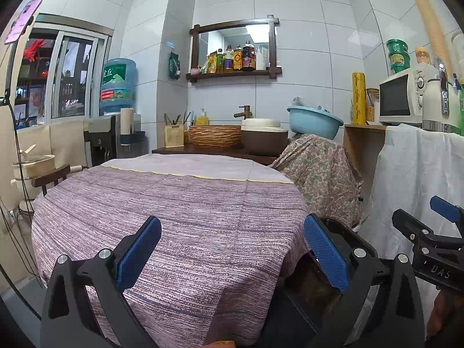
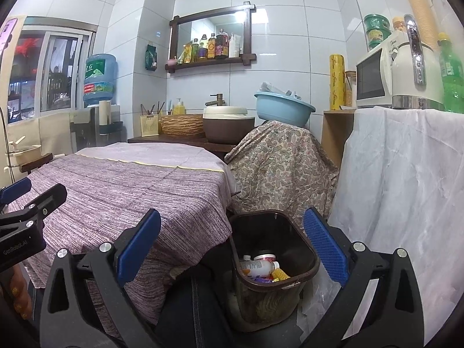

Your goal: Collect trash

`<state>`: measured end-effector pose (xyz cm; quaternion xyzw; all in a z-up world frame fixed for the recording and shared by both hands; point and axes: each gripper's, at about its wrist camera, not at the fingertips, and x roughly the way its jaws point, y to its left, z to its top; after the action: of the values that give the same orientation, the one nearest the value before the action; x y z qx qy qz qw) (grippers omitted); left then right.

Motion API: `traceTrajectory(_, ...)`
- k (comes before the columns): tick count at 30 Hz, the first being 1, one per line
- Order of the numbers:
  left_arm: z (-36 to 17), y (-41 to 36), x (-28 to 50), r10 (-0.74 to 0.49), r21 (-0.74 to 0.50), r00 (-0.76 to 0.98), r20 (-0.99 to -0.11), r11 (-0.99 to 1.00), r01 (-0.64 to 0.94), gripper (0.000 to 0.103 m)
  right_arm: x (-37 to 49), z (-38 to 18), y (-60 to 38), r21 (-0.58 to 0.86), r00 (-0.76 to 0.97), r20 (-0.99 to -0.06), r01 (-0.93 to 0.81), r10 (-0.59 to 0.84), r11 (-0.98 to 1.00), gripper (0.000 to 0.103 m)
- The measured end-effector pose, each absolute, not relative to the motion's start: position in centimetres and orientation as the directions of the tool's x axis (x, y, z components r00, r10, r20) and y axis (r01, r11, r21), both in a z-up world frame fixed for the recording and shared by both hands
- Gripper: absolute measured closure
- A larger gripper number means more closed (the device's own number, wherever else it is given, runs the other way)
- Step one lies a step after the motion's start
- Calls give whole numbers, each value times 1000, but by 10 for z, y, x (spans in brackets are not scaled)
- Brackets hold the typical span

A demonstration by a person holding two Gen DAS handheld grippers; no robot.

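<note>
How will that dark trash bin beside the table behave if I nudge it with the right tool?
The trash bin would probably slide or tip easily: it looks like thin plastic, taller than wide. Only a few bottles lie at the bottom, so it is likely light. The open right tool hovers above it.

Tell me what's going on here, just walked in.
A person is holding two grippers over a round table covered in a purple striped cloth, collecting trash. Both the left gripper and the right gripper are open and empty. The dark trash bin beside the table already holds a small bottle and some wrappers. No trash shows on the cloth, so the job looks about done.
</note>
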<state>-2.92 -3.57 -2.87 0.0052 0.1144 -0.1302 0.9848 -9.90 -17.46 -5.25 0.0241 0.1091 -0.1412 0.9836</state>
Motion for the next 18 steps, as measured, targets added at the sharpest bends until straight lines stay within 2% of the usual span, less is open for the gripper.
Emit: traceTrajectory(18, -28, -35, -27, -257, -22, 938, -234, 966, 259, 5, -97, -54, -180, 19, 934, -227, 287, -276, 958, 6)
